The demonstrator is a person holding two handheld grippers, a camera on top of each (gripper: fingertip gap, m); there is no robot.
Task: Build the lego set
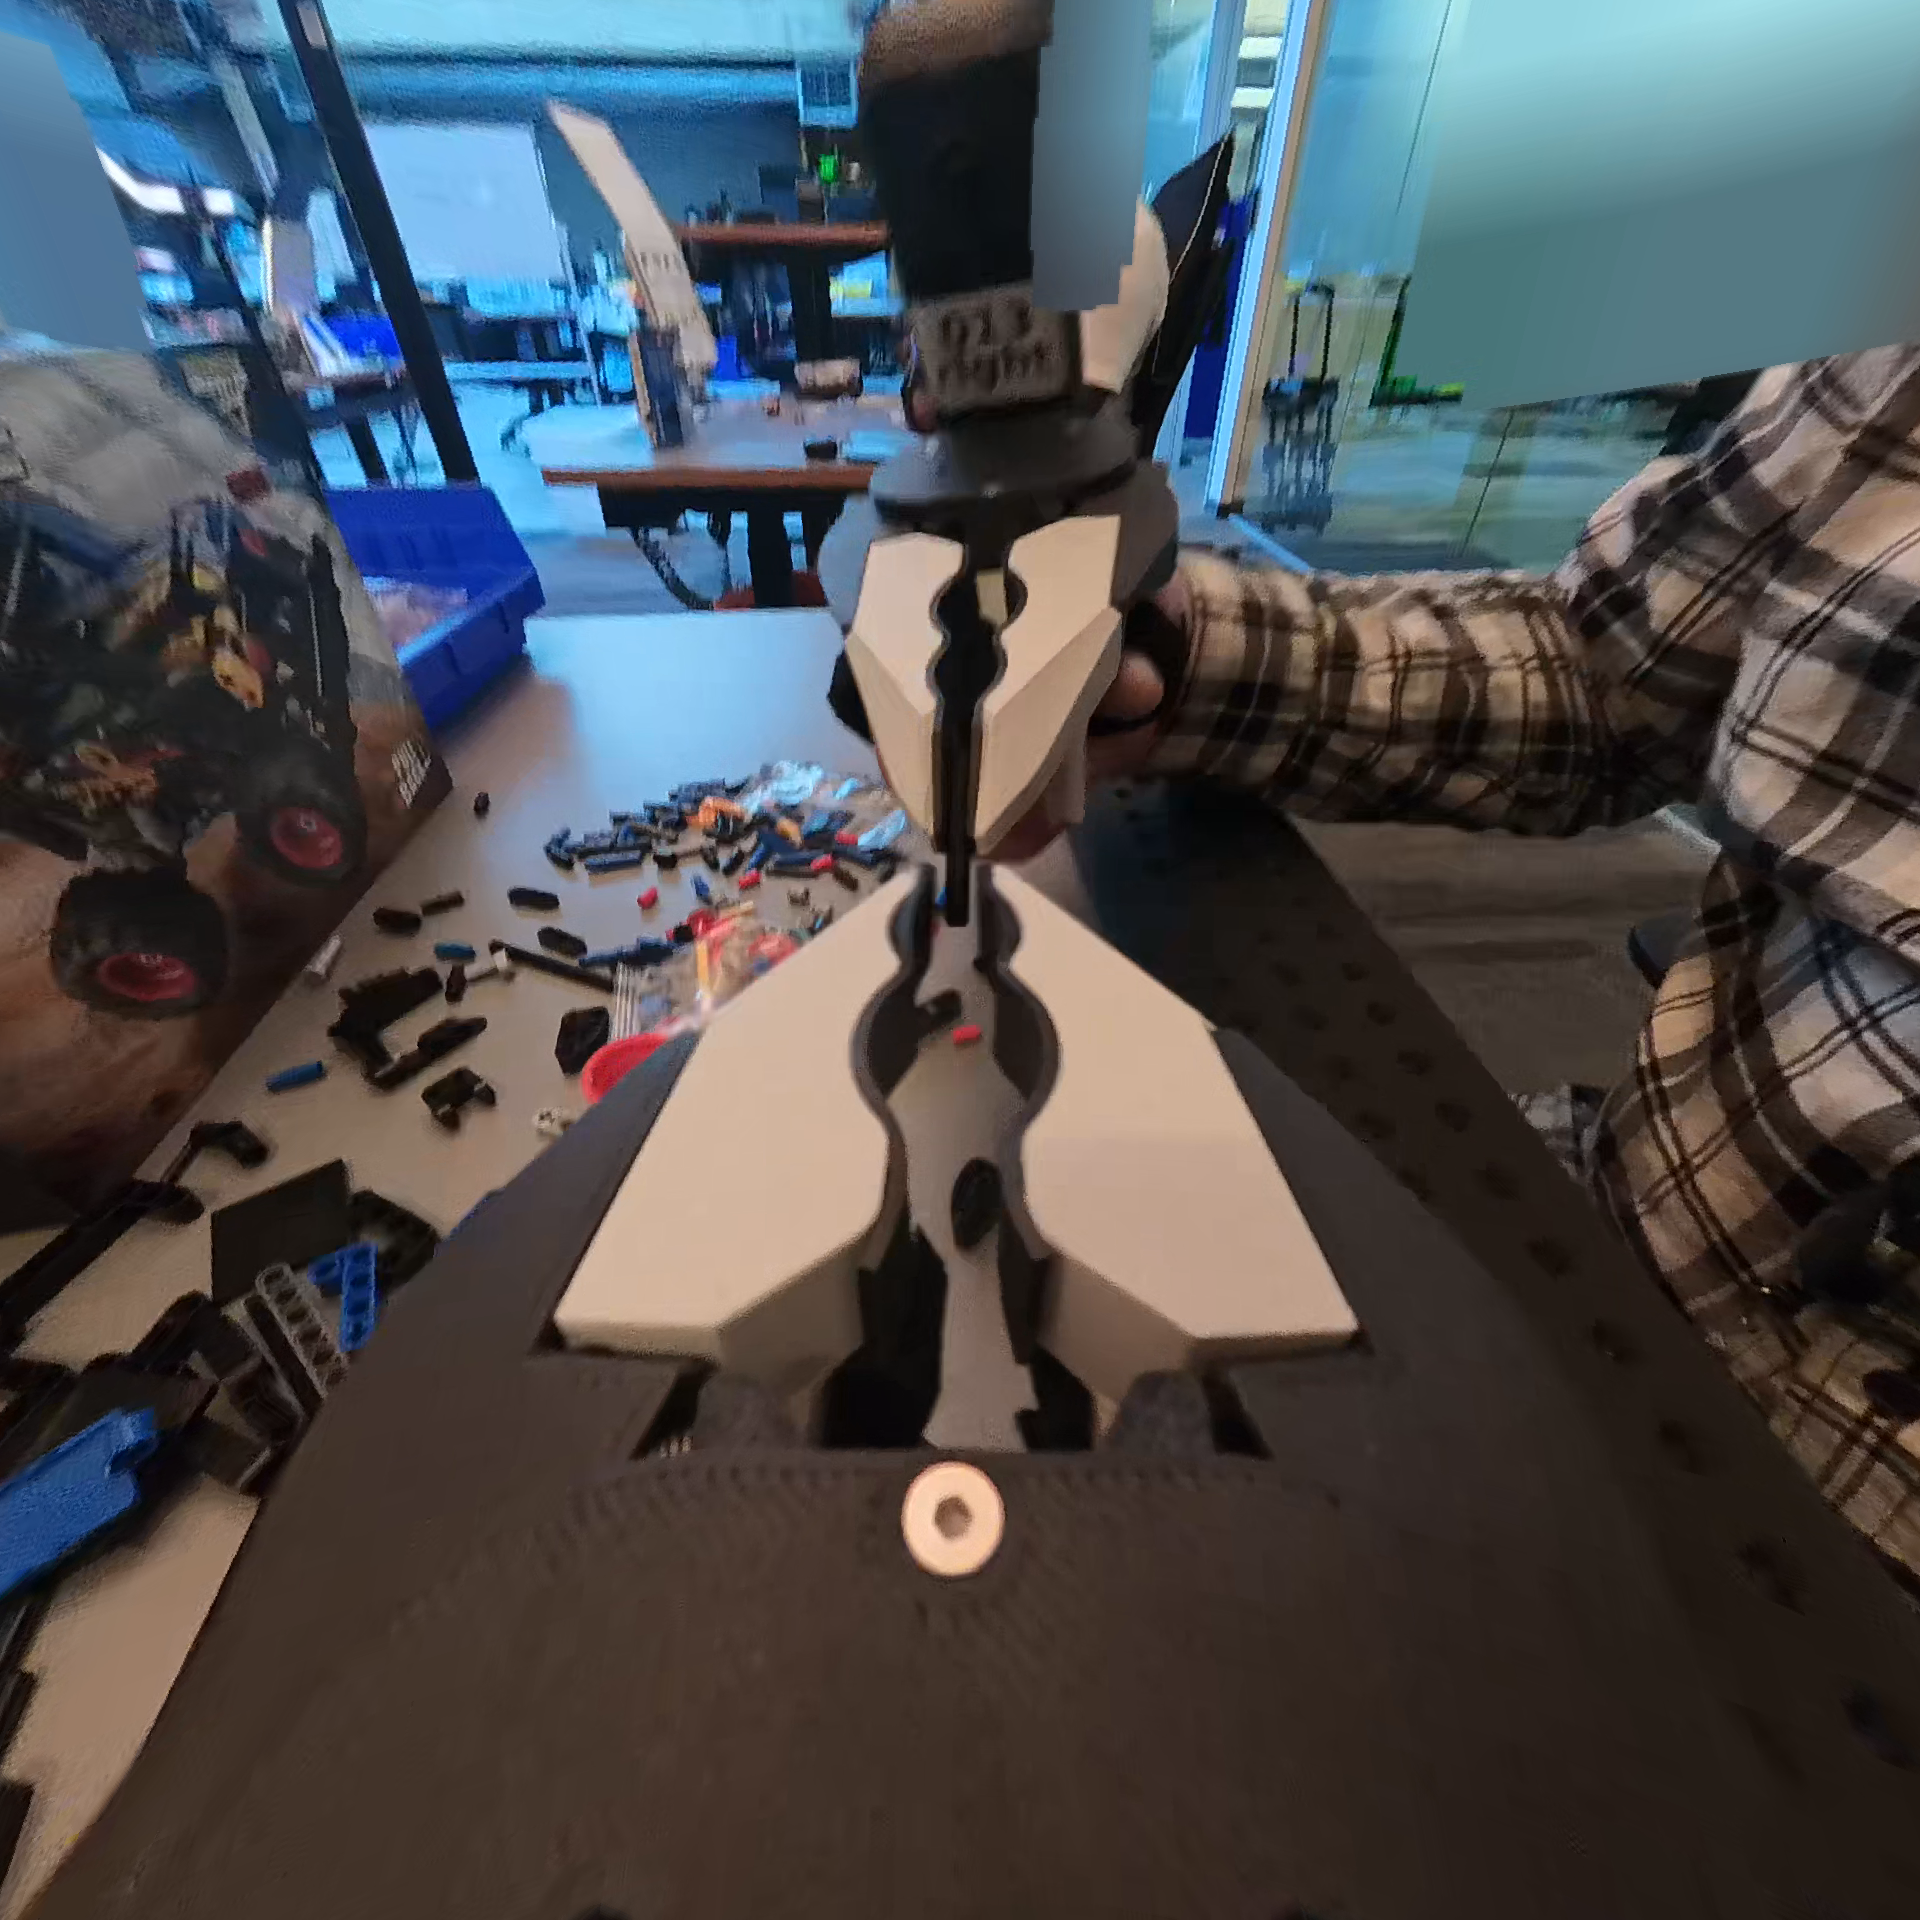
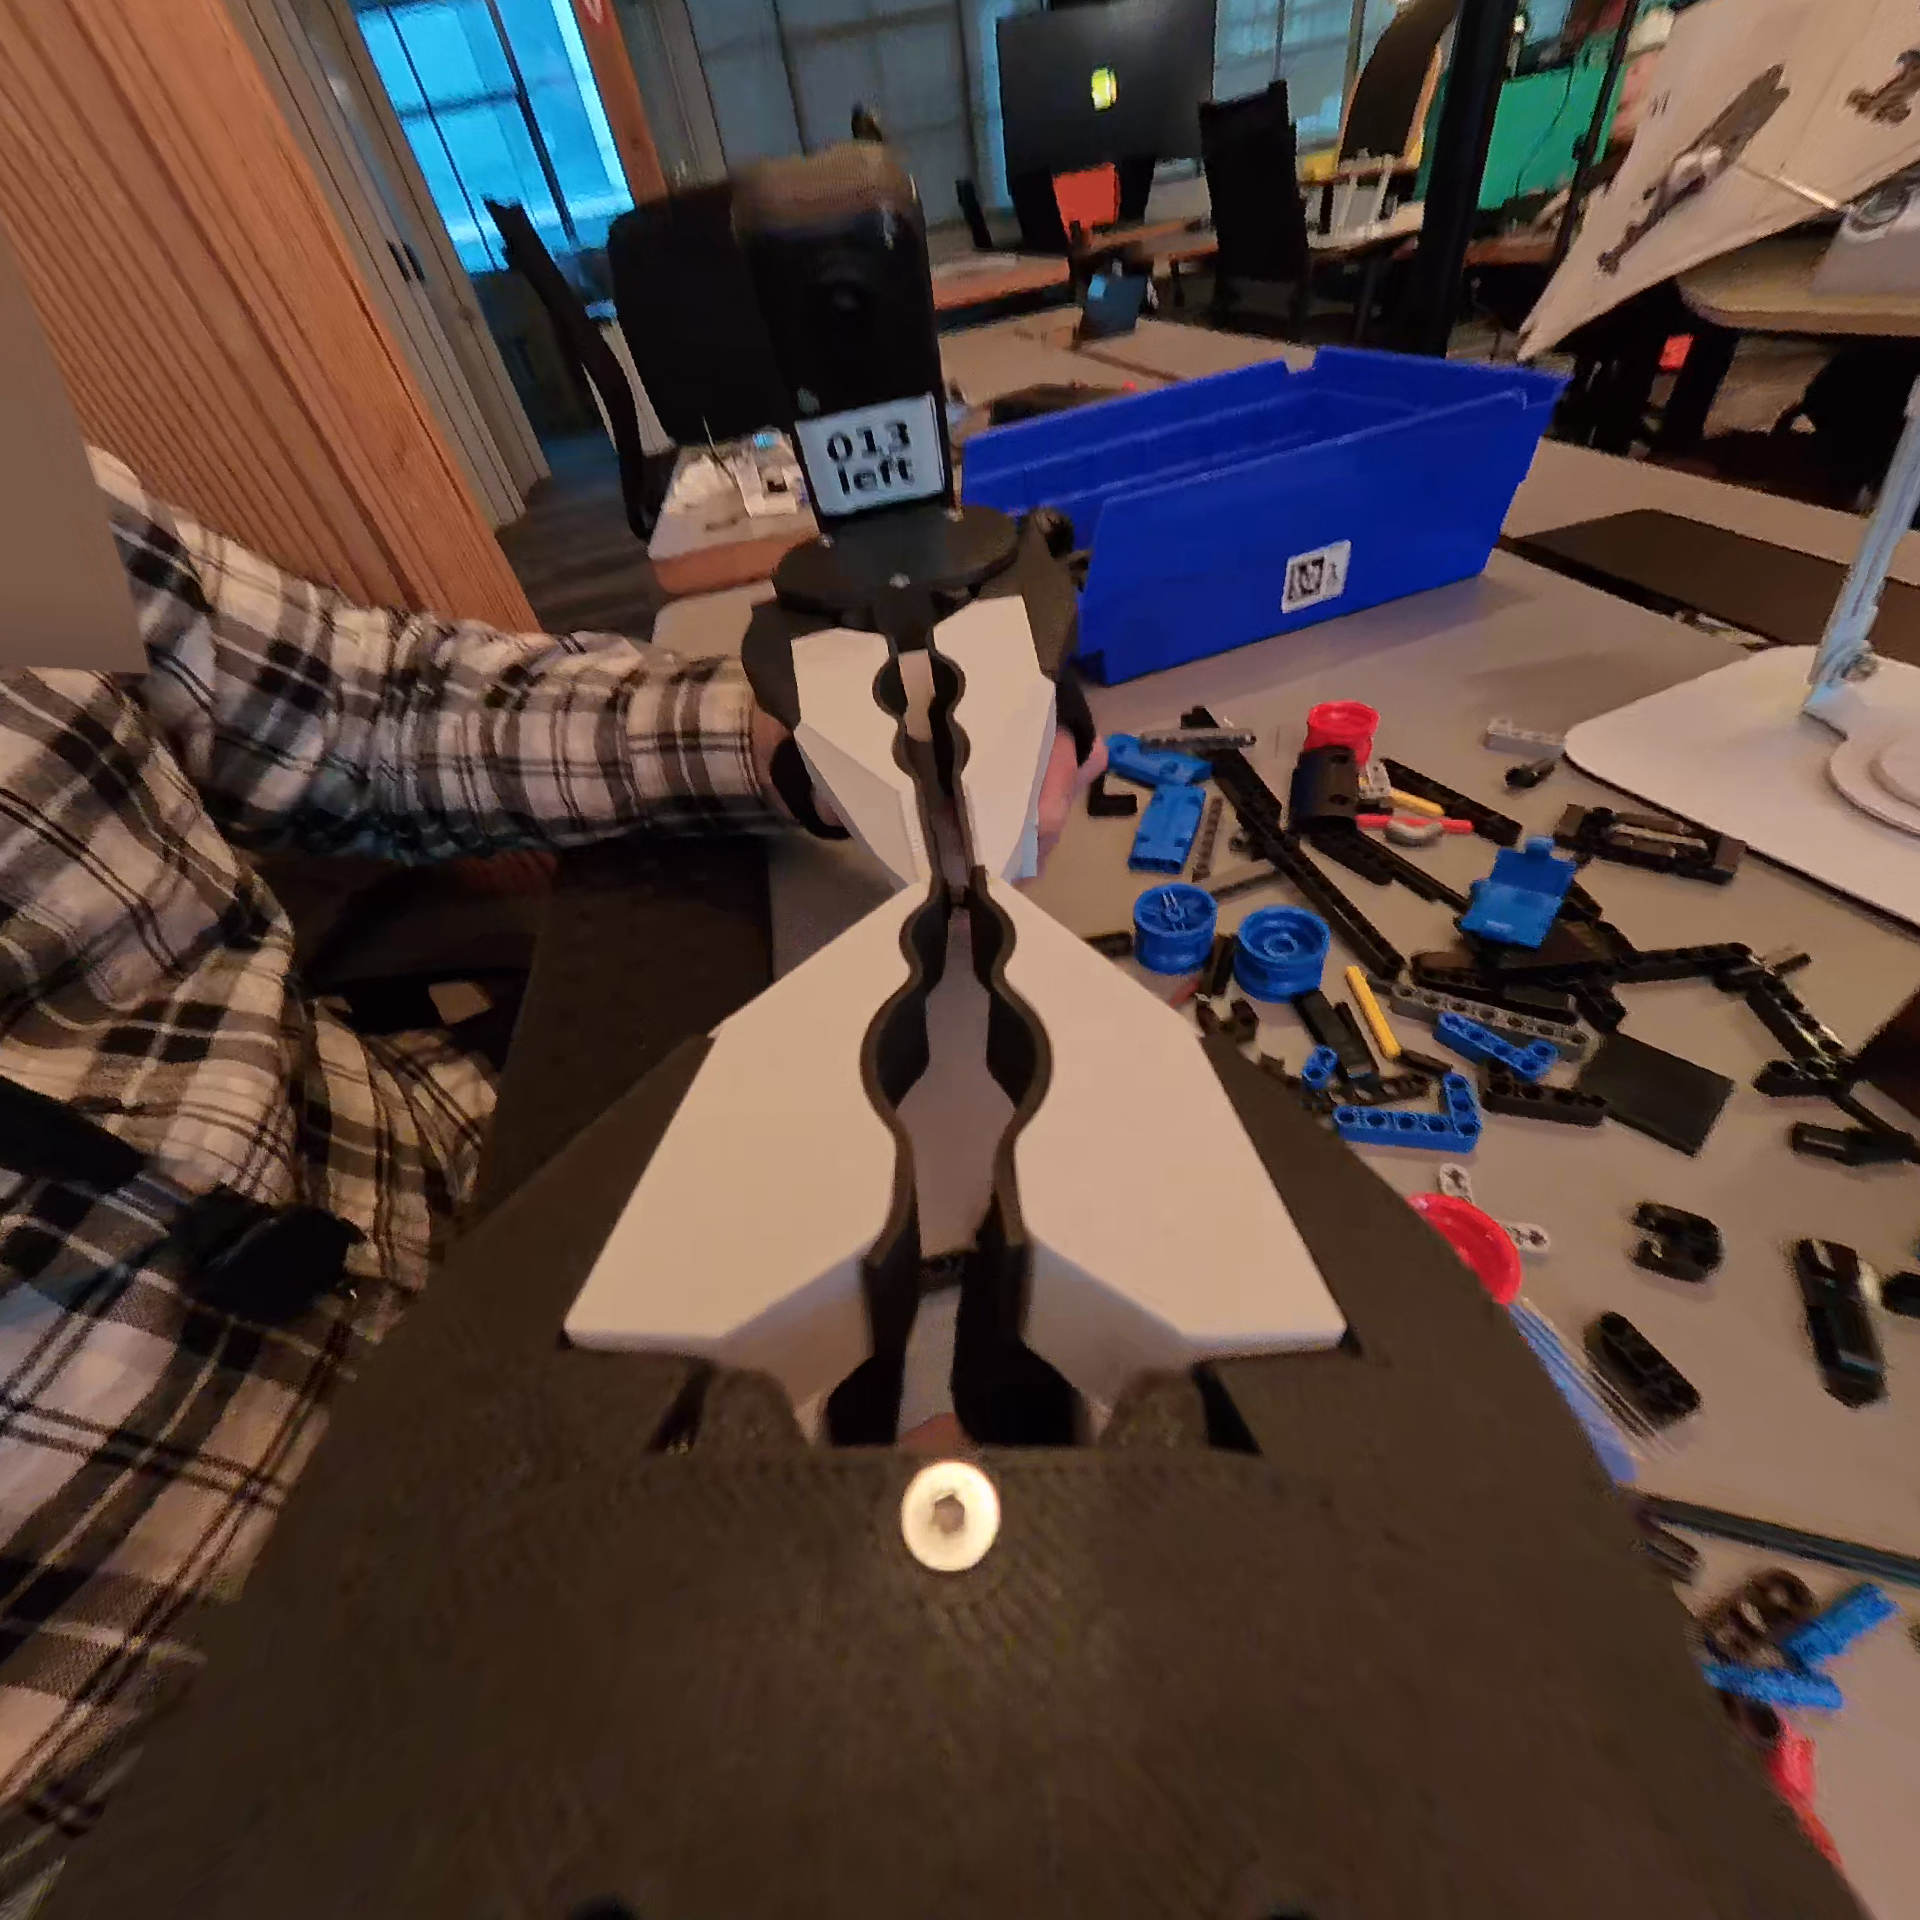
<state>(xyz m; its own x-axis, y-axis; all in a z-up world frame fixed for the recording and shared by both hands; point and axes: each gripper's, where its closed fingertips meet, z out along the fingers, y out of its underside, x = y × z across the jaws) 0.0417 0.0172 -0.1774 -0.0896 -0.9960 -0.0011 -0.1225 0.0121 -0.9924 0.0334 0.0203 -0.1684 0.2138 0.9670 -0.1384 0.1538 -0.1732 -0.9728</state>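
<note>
My two grippers meet tip to tip above the grey table [image 1: 644, 707]. In the left wrist view, my left gripper [image 1: 953, 896] has its white fingers closed on the lower end of a thin black lego piece [image 1: 957, 831]. The right gripper [image 1: 961, 821] faces it from beyond, shut on the same piece along its jaw line. In the right wrist view, my right gripper [image 2: 954, 891] is shut at the tips on the thin dark piece [image 2: 951, 847], and the left gripper [image 2: 951, 868] holds its other end. Most of the piece is hidden between the pads.
Loose lego pieces [image 1: 727, 831] lie scattered on the table, with blue wheel hubs [image 2: 1174, 925], a red hub [image 2: 1340, 722] and black beams [image 2: 1309, 873]. A set box [image 1: 177, 779] and a blue bin [image 2: 1247, 499] stand behind. A white stand base [image 2: 1745, 758] sits right. Plaid sleeves [image 1: 1403, 707] hold the grippers. My left and right fingertips are right by each other.
</note>
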